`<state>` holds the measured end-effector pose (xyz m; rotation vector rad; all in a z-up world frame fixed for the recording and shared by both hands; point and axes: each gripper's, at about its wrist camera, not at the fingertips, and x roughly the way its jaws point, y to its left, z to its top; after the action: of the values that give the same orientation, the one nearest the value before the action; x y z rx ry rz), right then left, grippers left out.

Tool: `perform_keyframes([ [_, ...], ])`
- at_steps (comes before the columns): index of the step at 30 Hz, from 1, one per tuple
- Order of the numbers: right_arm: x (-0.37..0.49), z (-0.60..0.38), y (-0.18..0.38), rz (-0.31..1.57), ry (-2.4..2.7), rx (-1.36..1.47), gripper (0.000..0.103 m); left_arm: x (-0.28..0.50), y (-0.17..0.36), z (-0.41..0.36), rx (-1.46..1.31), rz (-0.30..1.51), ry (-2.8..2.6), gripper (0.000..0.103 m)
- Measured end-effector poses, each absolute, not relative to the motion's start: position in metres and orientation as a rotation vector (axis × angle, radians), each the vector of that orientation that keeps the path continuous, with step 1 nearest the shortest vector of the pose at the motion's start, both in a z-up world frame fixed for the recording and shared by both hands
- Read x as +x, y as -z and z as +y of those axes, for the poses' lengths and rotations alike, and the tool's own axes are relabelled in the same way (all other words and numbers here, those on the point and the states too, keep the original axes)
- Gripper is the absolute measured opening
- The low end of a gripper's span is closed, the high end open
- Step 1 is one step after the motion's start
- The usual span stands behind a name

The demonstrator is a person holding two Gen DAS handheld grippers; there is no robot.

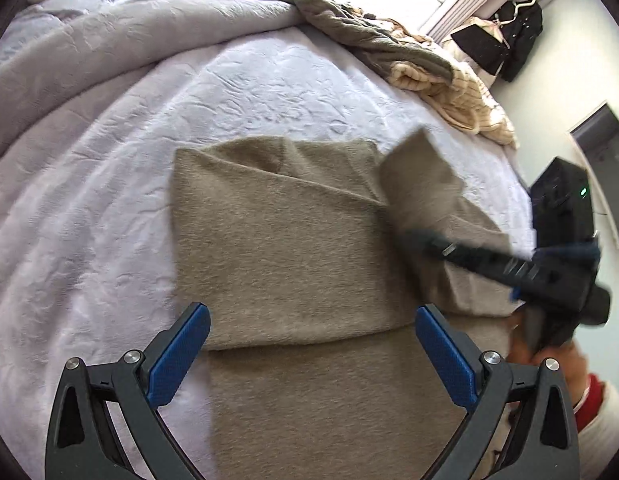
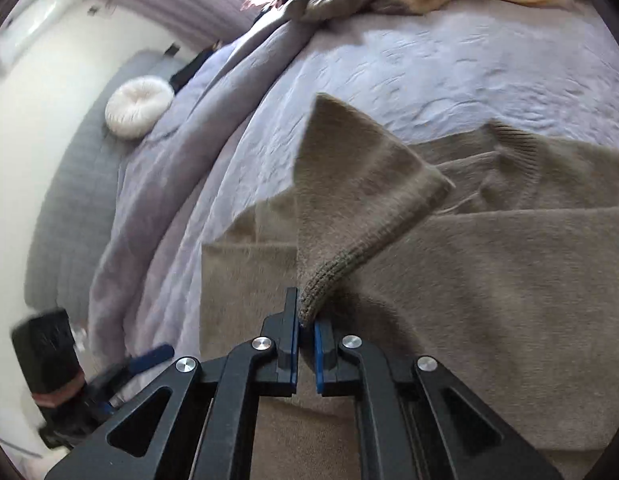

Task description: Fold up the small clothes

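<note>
Taupe knit sweater (image 1: 293, 240), partly folded.

No text, label, brand, number or sign can be read anywhere in either wrist view at this moment.

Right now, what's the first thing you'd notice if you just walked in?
A big brown sweater lies spread on the lavender bed. The right tool pinches its sleeve cuff and lifts it, while the left tool hangs open over the sweater. More clothes are piled at the bed's far edge.
</note>
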<state>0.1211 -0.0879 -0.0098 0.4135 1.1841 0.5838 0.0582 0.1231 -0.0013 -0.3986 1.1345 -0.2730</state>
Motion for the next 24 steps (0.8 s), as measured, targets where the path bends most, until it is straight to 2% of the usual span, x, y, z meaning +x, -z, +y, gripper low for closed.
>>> perform_keyframes([
  [3,0.114,-0.053,0.027,1.277,-0.612,0.239,0.015,0.066,0.011,0.116,-0.473,1.162,0.347,0.103],
  [4,0.113,-0.047,0.034,1.319,-0.606,0.205,0.027,0.068,0.015,0.113,-0.493,1.169,0.359,0.103],
  [6,0.104,-0.054,0.037,1.326,-0.598,0.213,0.029,0.075,0.023,0.107,-0.51,1.192,0.37,0.103],
  [8,0.098,-0.069,0.033,1.318,-0.577,0.268,0.041,0.079,0.03,0.099,-0.514,1.211,0.379,0.103],
  [14,0.061,-0.154,0.029,1.3,-0.415,0.516,0.043,0.094,0.04,0.086,-0.507,1.229,0.34,0.103],
  [16,0.047,-0.198,0.035,1.291,-0.313,0.667,0.043,0.102,0.04,0.088,-0.497,1.225,0.291,0.092],
  [18,0.026,-0.233,0.037,1.254,-0.217,0.786,0.043,0.11,0.044,0.09,-0.497,1.244,0.259,0.064],
  [19,0.019,-0.247,0.038,1.228,-0.174,0.837,0.043,0.115,0.048,0.09,-0.503,1.261,0.252,0.055],
  [21,0.011,-0.276,0.047,1.169,-0.087,0.965,0.043,0.12,0.053,0.088,-0.49,1.285,0.249,0.012],
  [23,0.006,-0.302,0.057,1.111,-0.052,1.11,0.041,0.12,0.053,0.088,-0.478,1.28,0.248,0.009],
  [24,0.007,-0.31,0.066,1.087,-0.045,1.187,0.023,0.118,0.049,0.088,-0.473,1.267,0.238,0.009],
])
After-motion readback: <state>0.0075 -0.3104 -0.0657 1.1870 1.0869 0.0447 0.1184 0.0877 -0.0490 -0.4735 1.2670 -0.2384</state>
